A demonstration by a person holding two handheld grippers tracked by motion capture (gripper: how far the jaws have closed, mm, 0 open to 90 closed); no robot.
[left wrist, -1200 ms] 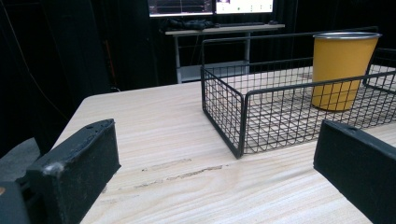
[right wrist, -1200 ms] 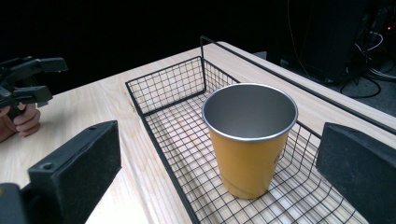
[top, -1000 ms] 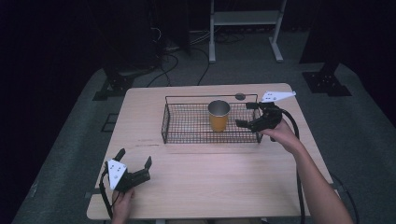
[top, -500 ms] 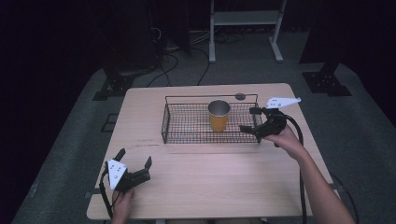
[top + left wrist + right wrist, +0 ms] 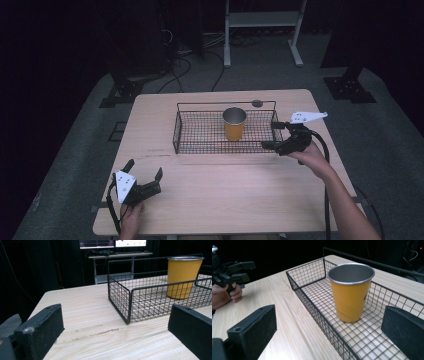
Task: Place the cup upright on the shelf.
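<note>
Your left gripper [image 5: 145, 181] rests low at the table's [image 5: 225, 200] near corner, jaws spread and empty, seemingly parked out of the way. Farther off, your right gripper [image 5: 274, 136] hangs at the wire basket's [image 5: 200, 131] right end, jaws wide apart, aimed at the yellow cup [image 5: 234, 124] standing upright inside, likely for a grasp.
</note>
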